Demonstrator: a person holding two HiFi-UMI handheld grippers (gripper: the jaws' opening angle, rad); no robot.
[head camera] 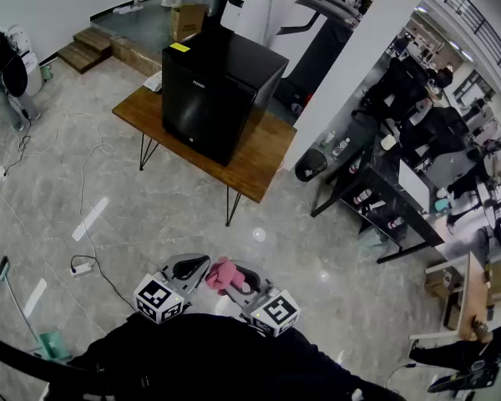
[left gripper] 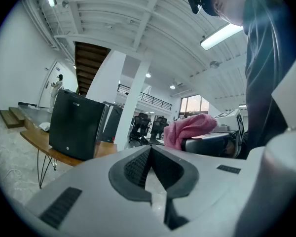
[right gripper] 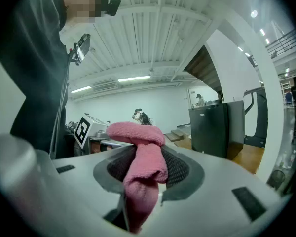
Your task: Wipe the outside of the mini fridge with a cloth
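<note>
Head view: the person's dark clothing [head camera: 225, 357] fills the bottom edge. Just above it are two claws, each carrying one marker cube. The left claw [head camera: 190, 267] and the right claw [head camera: 238, 279] sit side by side, with one pink cloth [head camera: 220, 274] bunched between them. Well apart from them, one mini fridge [head camera: 217, 90] stands upright on a wooden counter [head camera: 263, 161] with thin black legs. The fridge is a black box with a plain front and a yellow sticker on its top near a back corner.

Left gripper view: the left claw's jaws are pressed together with nothing between them. The cloth shows to the right, sticking out of the other claw. The fridge is at the left, its dark door bearing a small logo near the top and a small pale dot low down.

Right gripper view: the right claw is clamped on the cloth, a soft terry fold that rises above the jaws and also hangs down toward the camera. The fridge stands at the right on the counter.
</note>
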